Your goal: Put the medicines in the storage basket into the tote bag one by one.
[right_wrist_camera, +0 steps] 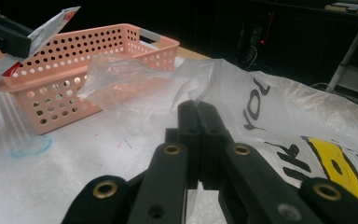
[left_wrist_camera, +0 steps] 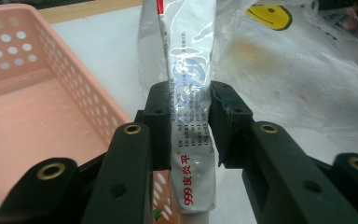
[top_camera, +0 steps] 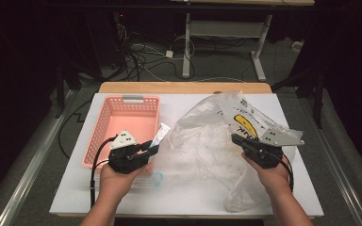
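Fingers of the left gripper [top_camera: 153, 147] clamp a white tube [top_camera: 160, 134] beside the pink basket [top_camera: 104, 117] in the high view. Left gripper view: tube gripped mid-body, not yet over the basket. Right gripper view: jaws closed flat, apparently pinching the plastic bag [right_wrist_camera: 279, 116]; depositing remains.

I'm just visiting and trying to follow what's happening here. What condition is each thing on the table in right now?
Ointment tube: clamped in the left gripper, held beside the basket's edge.
Pink basket: upright on the table; the part in view is bare.
Plastic bag: crumpled, lying on the table, an edge pinched by the right gripper.
Right gripper: fingers shut on the bag.
Left gripper: fingers shut on the tube.
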Available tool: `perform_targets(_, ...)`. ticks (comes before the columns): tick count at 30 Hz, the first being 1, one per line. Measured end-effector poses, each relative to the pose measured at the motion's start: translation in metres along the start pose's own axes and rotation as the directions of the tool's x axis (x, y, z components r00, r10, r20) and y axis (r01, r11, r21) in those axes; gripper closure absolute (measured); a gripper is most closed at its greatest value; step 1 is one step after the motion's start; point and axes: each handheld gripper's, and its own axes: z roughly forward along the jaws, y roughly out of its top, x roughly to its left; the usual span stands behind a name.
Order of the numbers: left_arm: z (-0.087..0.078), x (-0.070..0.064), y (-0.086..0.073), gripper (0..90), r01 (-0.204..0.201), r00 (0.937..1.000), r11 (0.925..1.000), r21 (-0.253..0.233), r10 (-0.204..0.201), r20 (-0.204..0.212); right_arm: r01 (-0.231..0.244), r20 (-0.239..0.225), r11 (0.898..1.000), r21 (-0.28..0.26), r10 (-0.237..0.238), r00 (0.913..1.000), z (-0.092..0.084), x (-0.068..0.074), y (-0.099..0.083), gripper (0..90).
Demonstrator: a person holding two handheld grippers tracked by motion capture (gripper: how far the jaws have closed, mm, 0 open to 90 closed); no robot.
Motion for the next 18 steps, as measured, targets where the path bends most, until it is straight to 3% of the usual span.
perform_targets(18,0.026,-0.03,-0.003,68.8,-0.05,0.9959,0.9982,0.033,0.047,0.077,-0.006,0.013,1.0,-0.014,0.006,0.9999,-0.003,-0.001,0.002,90.0)
